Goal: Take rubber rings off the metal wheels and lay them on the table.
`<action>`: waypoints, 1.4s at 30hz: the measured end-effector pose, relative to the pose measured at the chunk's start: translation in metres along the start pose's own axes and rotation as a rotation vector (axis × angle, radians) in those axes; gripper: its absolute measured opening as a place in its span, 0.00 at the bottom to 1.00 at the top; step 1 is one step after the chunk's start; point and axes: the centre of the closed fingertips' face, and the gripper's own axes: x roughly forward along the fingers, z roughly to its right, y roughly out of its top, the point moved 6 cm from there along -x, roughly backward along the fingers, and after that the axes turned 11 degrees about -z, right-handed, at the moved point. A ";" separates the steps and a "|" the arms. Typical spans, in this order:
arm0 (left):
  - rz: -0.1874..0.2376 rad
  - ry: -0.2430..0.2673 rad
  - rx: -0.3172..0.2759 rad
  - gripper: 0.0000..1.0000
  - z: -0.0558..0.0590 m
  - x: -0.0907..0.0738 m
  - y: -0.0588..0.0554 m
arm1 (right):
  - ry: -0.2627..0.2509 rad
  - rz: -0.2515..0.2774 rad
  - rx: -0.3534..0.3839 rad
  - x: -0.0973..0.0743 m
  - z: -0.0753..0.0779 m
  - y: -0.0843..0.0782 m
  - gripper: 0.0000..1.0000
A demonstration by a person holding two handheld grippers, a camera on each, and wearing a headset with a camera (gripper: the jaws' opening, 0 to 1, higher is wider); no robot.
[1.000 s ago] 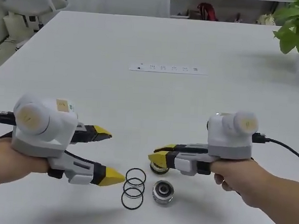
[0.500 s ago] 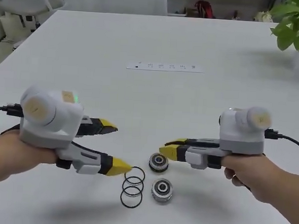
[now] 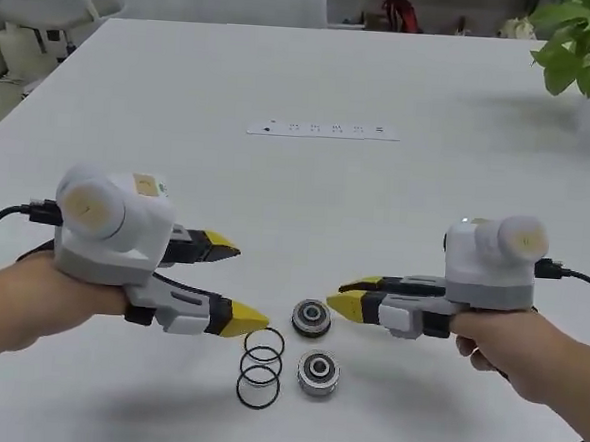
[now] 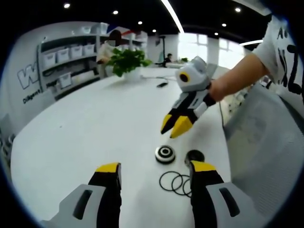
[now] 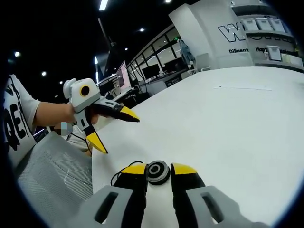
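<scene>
White table (image 3: 397, 197) bears wheels (image 3: 311, 318), rings (image 3: 260, 364) between wide left hand-held gripper (image 3: 249, 283) and narrow right hand-held gripper (image 3: 339, 294).

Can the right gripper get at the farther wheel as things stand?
Probably yes: the farther wheel lies just ahead of the right gripper, whose jaws stand parted, with nothing between; the rings lie aside.

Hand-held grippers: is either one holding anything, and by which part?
Nothing is held: the left hand-held gripper and right hand-held gripper are open, off the metal wheels.

White meeting table (image 3: 433, 89), bin shelves (image 4: 71, 61), monitors (image 5: 156, 71) and swivel chair (image 3: 48, 1) suggest an office-lab.
</scene>
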 end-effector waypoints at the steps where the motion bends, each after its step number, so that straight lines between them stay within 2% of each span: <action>1: 0.000 -0.001 0.000 0.59 0.000 0.001 0.000 | -0.002 -0.002 -0.004 0.000 0.000 -0.001 0.16; 21: -0.006 -0.019 -0.011 0.56 0.001 0.017 0.002 | -0.014 -0.061 -0.095 0.003 0.002 -0.016 0.19; 42: -0.019 -0.049 -0.012 0.50 0.005 0.035 0.002 | 0.002 -0.125 -0.182 0.018 -0.001 -0.026 0.18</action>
